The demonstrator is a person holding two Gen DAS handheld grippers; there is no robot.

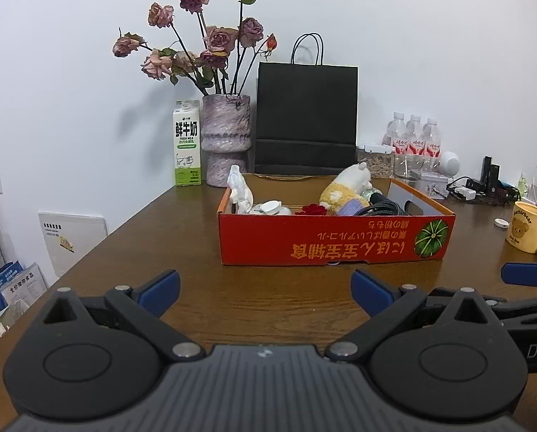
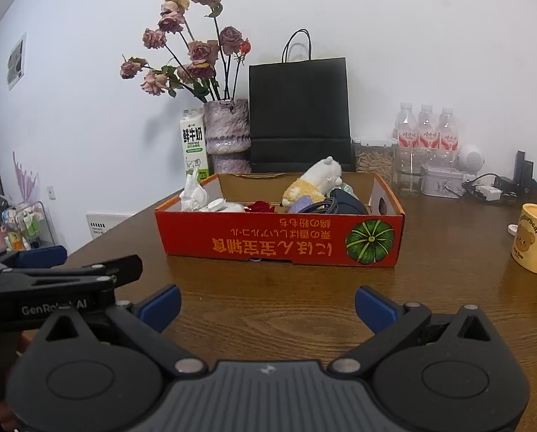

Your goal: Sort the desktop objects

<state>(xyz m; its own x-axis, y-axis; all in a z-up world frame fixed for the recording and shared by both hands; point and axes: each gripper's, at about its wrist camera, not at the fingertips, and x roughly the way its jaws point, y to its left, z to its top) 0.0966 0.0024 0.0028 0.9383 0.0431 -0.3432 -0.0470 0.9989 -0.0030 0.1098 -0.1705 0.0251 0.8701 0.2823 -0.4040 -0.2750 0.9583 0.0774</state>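
While both tools hovered low over the brown wooden tabletop [image 1: 131, 237], a shallow red cardboard box [image 1: 335, 237] printed with upside-down orange characters and a green pumpkin stood ahead of them, well apart from their blue-padded fingers. The left tool [image 1: 264, 293] was spread wide and gripped nothing; the right tool [image 2: 267, 304] was likewise released and empty. Inside the box lay a white figurine [image 1: 240, 190] at its left end, a white lidded dish [image 1: 270, 208], a red flower [image 1: 311, 210], a cream-and-yellow plush toy [image 1: 347, 187] and a coil of dark cable [image 1: 383, 206] toward its right end. Behind the box, against the white wall, stood a milk carton [image 1: 187, 142], a mottled purple vase [image 1: 226, 138] of faded roses, a black paper bag [image 1: 306, 118] and three pink-labelled bottles [image 1: 414, 138]. A yellow bear mug [image 1: 529, 232] sat on the tabletop to the right of the box, near the right tool.
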